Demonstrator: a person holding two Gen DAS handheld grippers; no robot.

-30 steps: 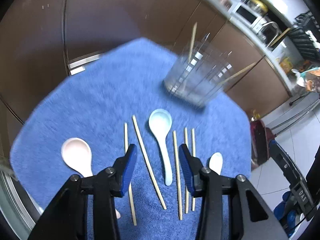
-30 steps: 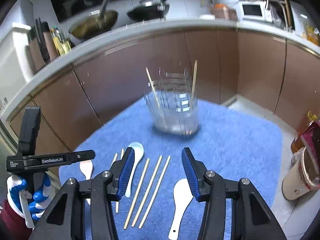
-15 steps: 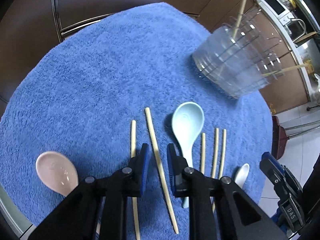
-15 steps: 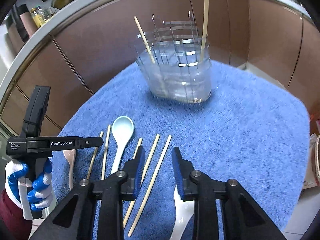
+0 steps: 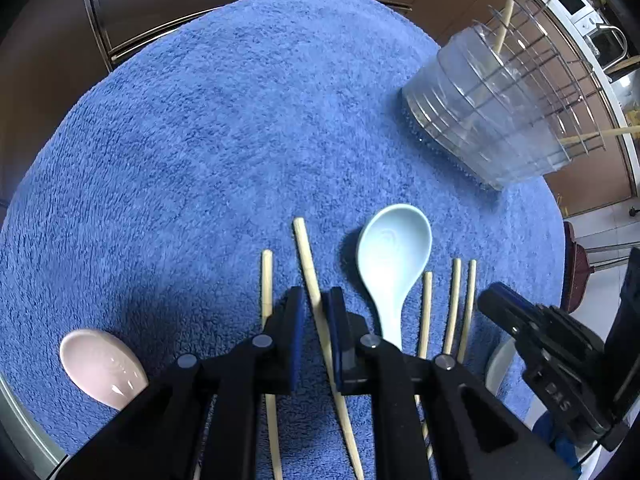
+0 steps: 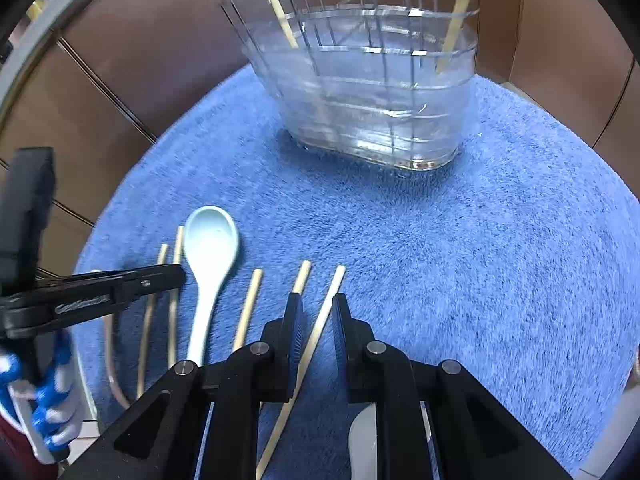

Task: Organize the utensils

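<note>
Both grippers point steeply down at a blue towel strewn with utensils. The left gripper has its jaws closing, now only a narrow slot apart, with a long chopstick running between the blue pads; whether the pads already press on it I cannot tell. Just left of it lies another chopstick, and at the near left edge of the towel a pink spoon. To its right lies a pale blue spoon, bowl pointing away, then three more chopsticks side by side.

The right gripper is closing too, nearly together, straddling the rightmost chopstick of those three; contact is hard to judge. A white spoon shows beneath its right finger. A blue-and-white gloved hand holds the left gripper at the picture's left edge.

Farther off, at the towel's far side, stands a clear holder with two chopsticks already leaning inside. Brown cabinets lie beyond.
</note>
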